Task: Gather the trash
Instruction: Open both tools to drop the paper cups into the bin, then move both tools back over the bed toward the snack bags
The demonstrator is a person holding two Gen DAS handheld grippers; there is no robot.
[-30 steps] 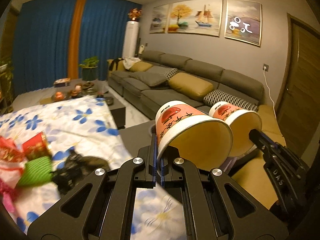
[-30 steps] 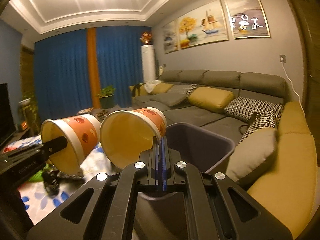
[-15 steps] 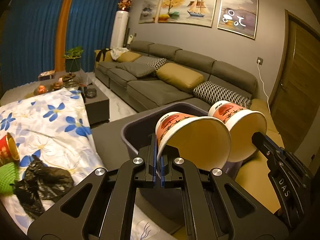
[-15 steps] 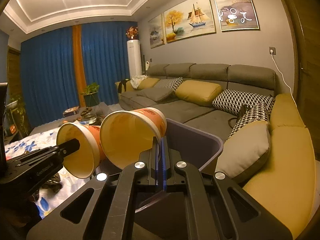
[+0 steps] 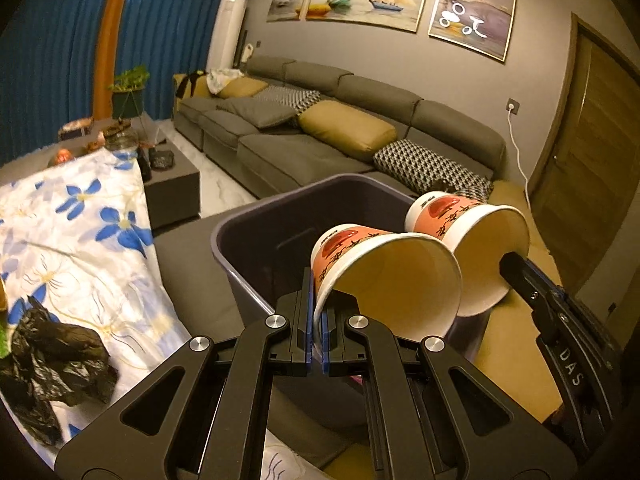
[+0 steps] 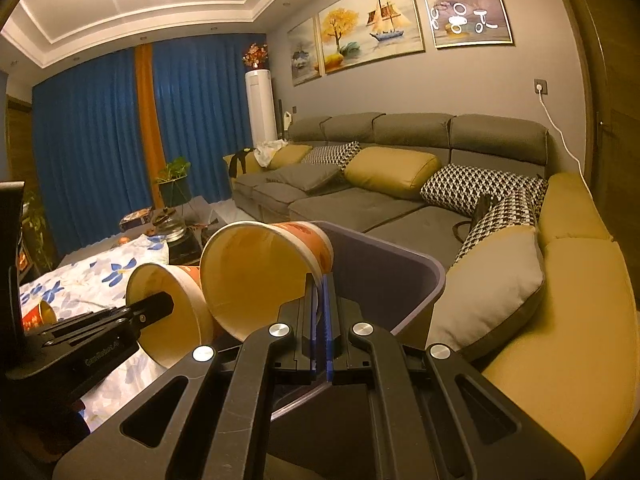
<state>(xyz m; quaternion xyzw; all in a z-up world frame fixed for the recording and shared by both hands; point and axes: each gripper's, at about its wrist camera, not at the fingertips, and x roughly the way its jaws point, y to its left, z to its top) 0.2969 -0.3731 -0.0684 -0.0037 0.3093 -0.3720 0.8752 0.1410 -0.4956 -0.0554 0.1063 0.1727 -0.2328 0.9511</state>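
My left gripper (image 5: 317,334) clamped on cup (image 5: 384,280) rim, right gripper (image 6: 320,320) on second cup (image 6: 260,272) – both cups on sides, mouths toward me, over near edge of bin (image 5: 256,236); left deeper in.

1. Grey sofa (image 5: 320,128) across mid-frame, mustard cushion (image 5: 348,130) and checked cushion (image 5: 424,164) on it.
2. Blue curtains (image 6: 100,140) upper left.
3. Three paintings (image 6: 384,28) upper right.
4. Potted plant (image 5: 128,92) by curtains.
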